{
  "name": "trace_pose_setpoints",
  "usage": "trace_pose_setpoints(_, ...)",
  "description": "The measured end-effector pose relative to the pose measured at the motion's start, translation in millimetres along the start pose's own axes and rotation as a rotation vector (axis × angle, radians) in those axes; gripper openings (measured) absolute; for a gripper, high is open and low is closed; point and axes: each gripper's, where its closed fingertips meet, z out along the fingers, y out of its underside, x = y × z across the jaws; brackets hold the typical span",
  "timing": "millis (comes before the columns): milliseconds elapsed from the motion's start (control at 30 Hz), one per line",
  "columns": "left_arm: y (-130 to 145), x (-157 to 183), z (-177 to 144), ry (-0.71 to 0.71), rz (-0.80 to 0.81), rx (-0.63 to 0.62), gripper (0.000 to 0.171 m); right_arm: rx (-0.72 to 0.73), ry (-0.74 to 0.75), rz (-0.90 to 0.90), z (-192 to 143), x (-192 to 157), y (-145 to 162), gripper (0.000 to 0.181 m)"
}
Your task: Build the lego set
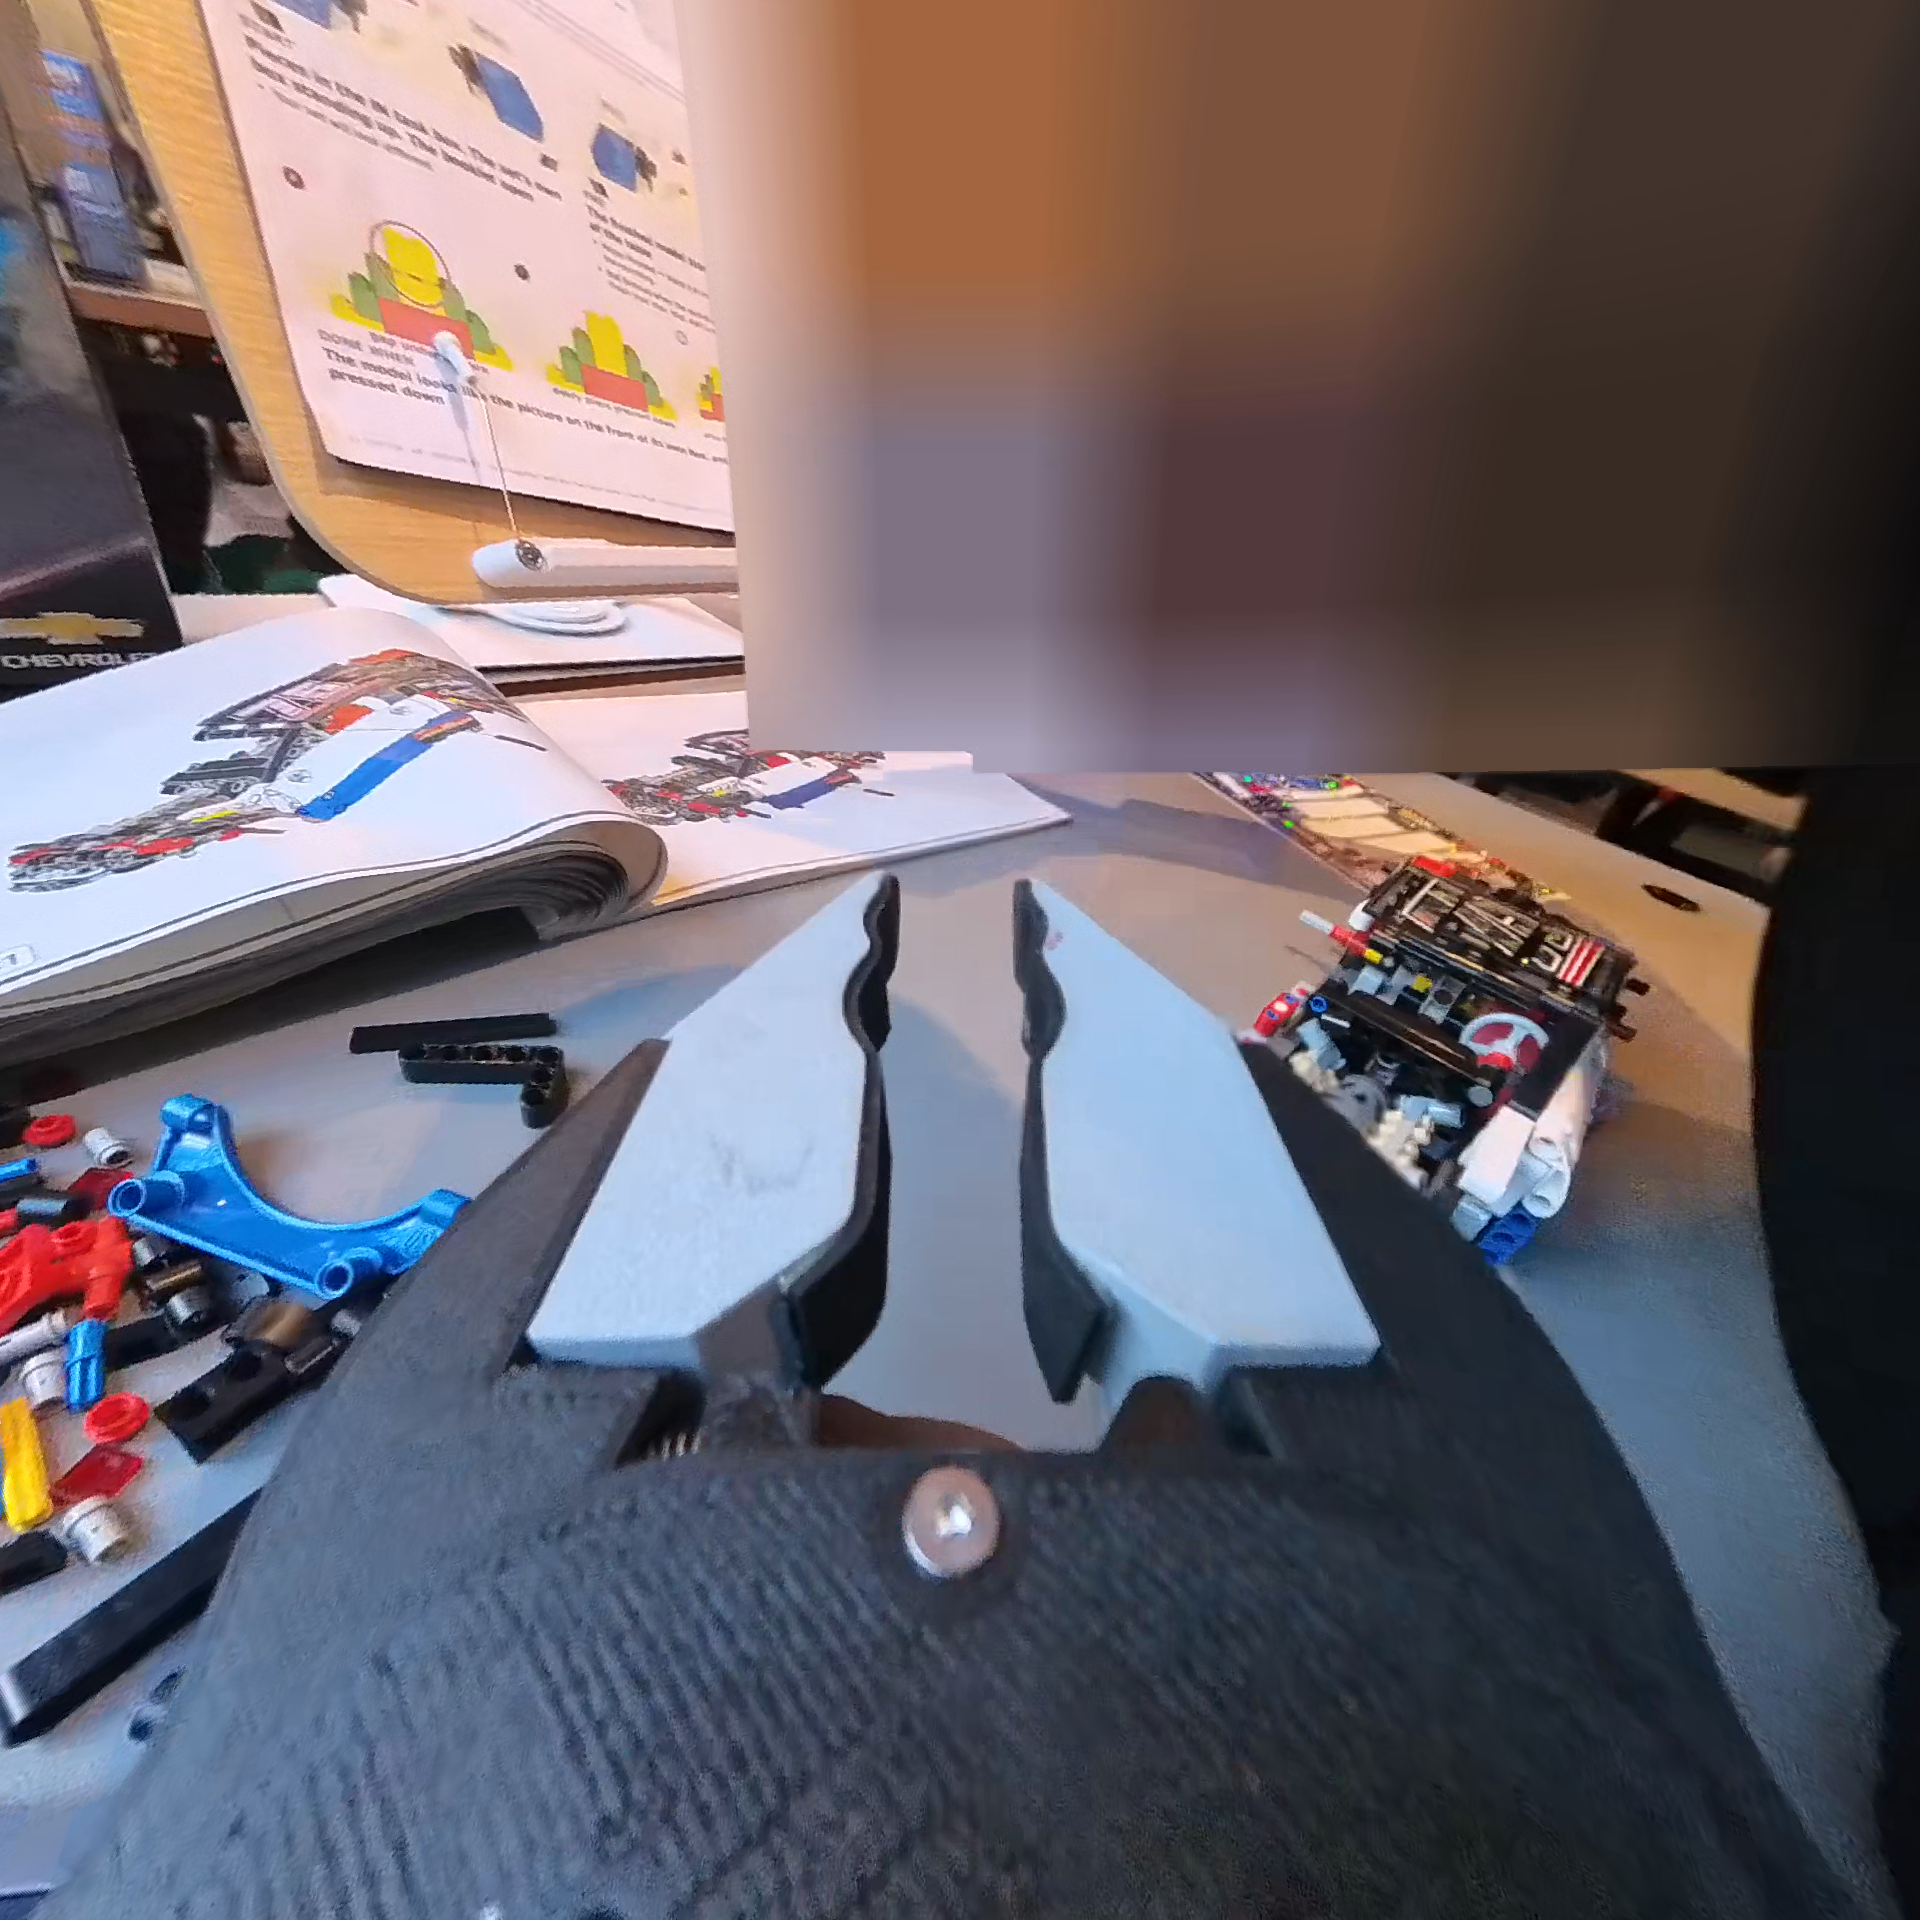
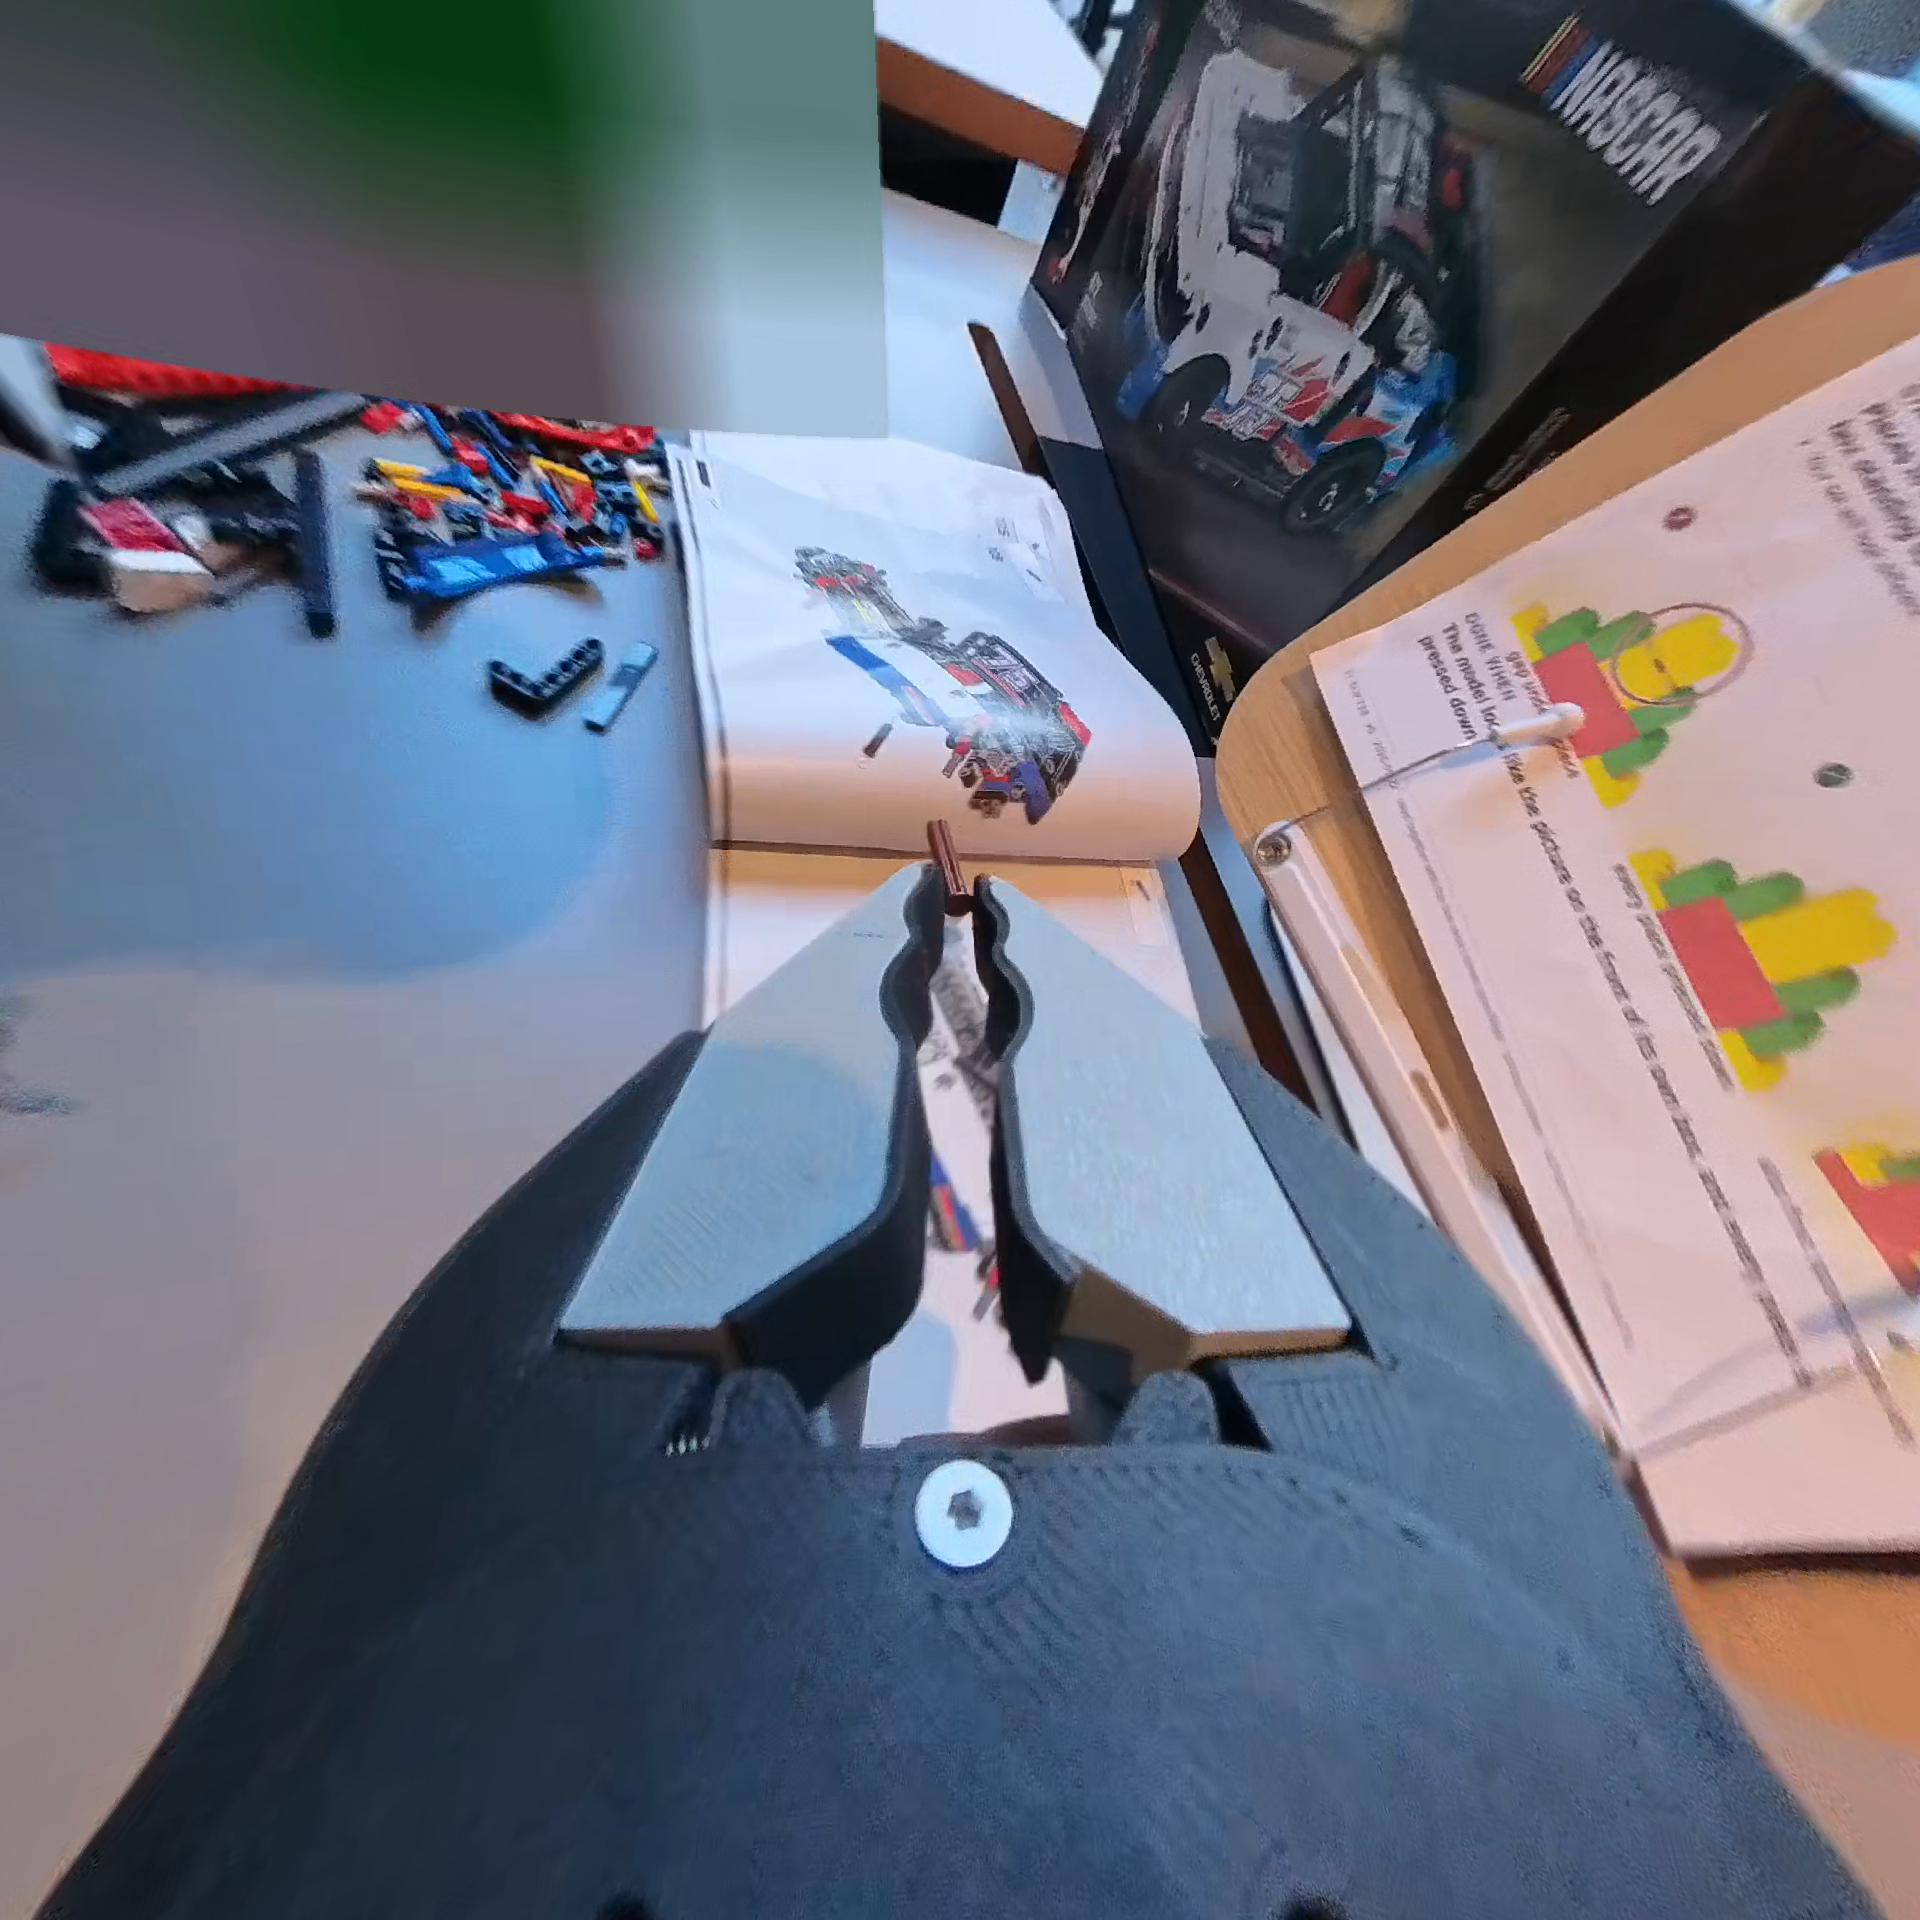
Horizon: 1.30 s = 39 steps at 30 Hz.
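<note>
My left gripper (image 1: 954, 896) is open and empty above the grey table (image 1: 1662, 1403). The part-built black, white and red lego car (image 1: 1455, 1049) lies to its right. A pile of loose pieces with a blue arch piece (image 1: 270, 1216) lies to its left, beside a black L-shaped beam (image 1: 488, 1070). My right gripper (image 2: 951, 899) is shut on a small dark brown axle pin (image 2: 948, 862), held above the open instruction booklet (image 2: 894, 665). The booklet also shows in the left wrist view (image 1: 312, 810).
A wooden stand holds a printed sheet with coloured brick pictures (image 2: 1662, 935), right of my right gripper. The black set box (image 2: 1351, 312) stands behind the booklet. Loose pieces (image 2: 499, 520) and a black L-beam (image 2: 545, 675) lie at far left. A dark sleeve (image 1: 1839, 1143) is at right. The tips of one gripper are about 20 cm away from the tips of the other.
</note>
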Motion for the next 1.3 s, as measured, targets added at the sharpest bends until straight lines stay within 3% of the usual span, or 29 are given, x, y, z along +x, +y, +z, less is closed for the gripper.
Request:
trace_pose_setpoints(267, 32.6, 11.5, 21.2, 0.107, -0.034, -0.244, 0.028, 0.02, 0.067, 0.268, -93.3, -57.9, -7.4, 0.003)
trace_pose_setpoints(467, 43.8, 33.5, 20.1, 0.273, -0.047, -0.332, 0.022, 0.112, -0.049, 0.562, -141.2, -107.5, 7.2, 0.003)
trace_pose_setpoints(567, 67.4, 50.5, 11.8, 0.38, -0.008, -0.499, 0.03, 0.17, -0.096, 0.644, -165.4, -126.8, 6.3, 0.003)
trace_pose_setpoints(633, 82.7, 55.1, 6.6, 0.39, 0.112, -0.601, 0.033, 0.182, -0.102, 0.667, -180.8, -140.8, 9.0, 0.003)
trace_pose_setpoints(733, 87.2, 67.5, 1.6, 0.45, 0.225, -0.643, 0.045, 0.173, -0.067, 0.705, -207.4, -160.9, 21.7, 0.003)
trace_pose_setpoints(900, 91.8, 82.1, -7.0, 0.59, 0.204, -0.73, 0.048, 0.103, 0.083, 0.83, -254.9, -199.5, 73.5, 0.003)
trace_pose_setpoints(1000, 110.2, 84.0, -10.7, 0.616, 0.258, -0.832, 0.054, -0.041, 0.181, 0.88, -262.1, -229.2, 118.2, 0.003)
trace_pose_setpoints(1133, 117.9, 90.1, -6.5, 0.625, 0.281, -0.837, 0.058, -0.131, 0.167, 0.919, -247.2, -260.8, 134.7, 0.003)
trace_pose_setpoints(1300, 121.0, 105.1, -17.9, 0.629, 0.26, -0.829, 0.054, -0.22, 0.211, 0.857, -238.9, -259.9, 147.9, 0.003)
